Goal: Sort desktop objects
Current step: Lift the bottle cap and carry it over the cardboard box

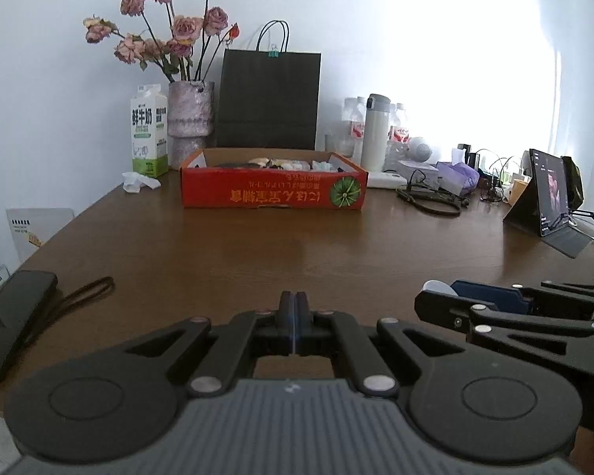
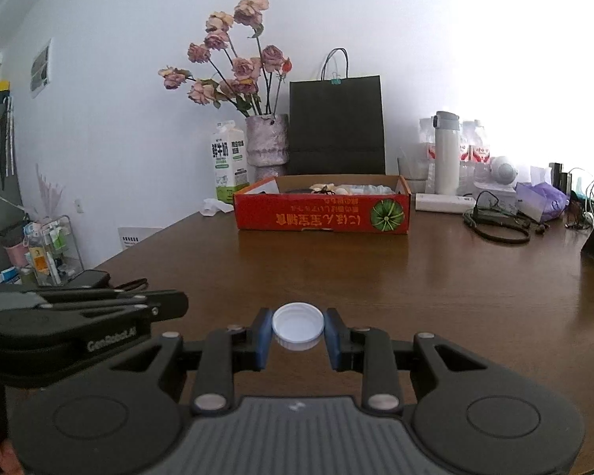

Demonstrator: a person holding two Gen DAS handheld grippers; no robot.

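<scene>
A white plastic bottle cap [image 2: 297,325] sits between the blue pads of my right gripper [image 2: 297,330], which is shut on it above the brown table [image 2: 435,297]. My left gripper [image 1: 293,306] is shut with nothing in it, pads pressed together, low over the table. In the left wrist view the right gripper [image 1: 443,297] shows at the right edge with the white cap [image 1: 437,287] at its tip. A red cardboard box [image 1: 273,192] holding several small items stands at the far side of the table, straight ahead; it is also seen as the red box [image 2: 322,213].
Behind the box stand a milk carton [image 1: 149,130], a vase of dried roses [image 1: 190,118], a black paper bag [image 1: 268,99] and a white flask [image 1: 374,132]. Cables [image 1: 431,198], tissues and a tablet [image 1: 550,198] crowd the right. A black case with strap [image 1: 16,316] lies left.
</scene>
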